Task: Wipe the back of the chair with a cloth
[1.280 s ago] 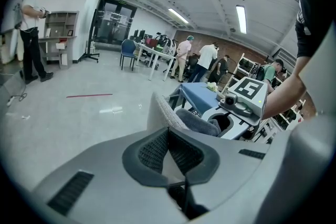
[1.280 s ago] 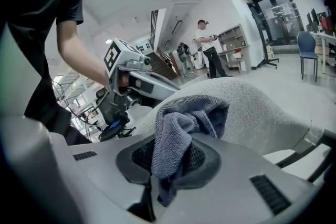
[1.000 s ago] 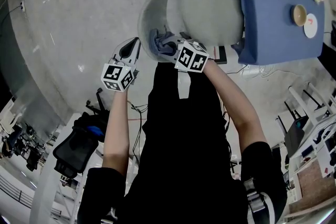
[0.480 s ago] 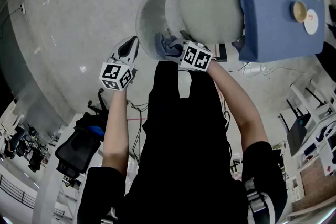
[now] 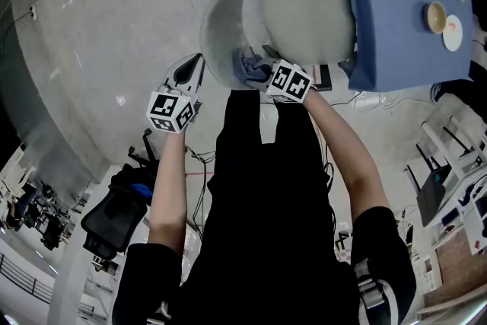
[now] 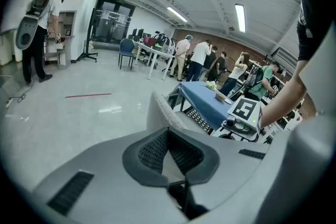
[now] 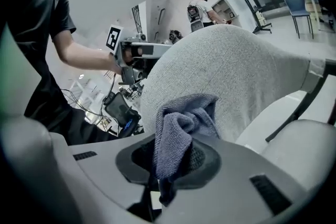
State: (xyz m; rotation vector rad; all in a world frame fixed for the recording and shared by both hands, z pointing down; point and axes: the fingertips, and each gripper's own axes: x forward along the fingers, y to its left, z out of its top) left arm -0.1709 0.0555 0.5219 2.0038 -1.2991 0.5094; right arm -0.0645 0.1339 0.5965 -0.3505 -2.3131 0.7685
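The right gripper point(image 7: 170, 162) has its jaws closed on a bunched blue-grey cloth point(image 7: 181, 126), which stands up between the pads and folds over at the top. The cloth is pressed against the grey fabric back of the chair point(image 7: 231, 76), near the upper edge of the backrest. The left gripper point(image 6: 169, 152) has its jaws brought together at the tips with nothing between them; in the head view it is held just beside the left of the chair back, apart from the fabric. The right gripper's marker cube point(image 5: 289, 81) sits directly behind the cloth, above the person's right forearm point(image 5: 338, 148). Beyond the backrest lies the pale seat cushion point(image 5: 308, 7). Past the seat stands a table with a blue cover point(image 5: 396, 11), carrying a small bowl point(image 5: 434, 17). The surrounding floor point(image 5: 114, 27) is grey concrete.
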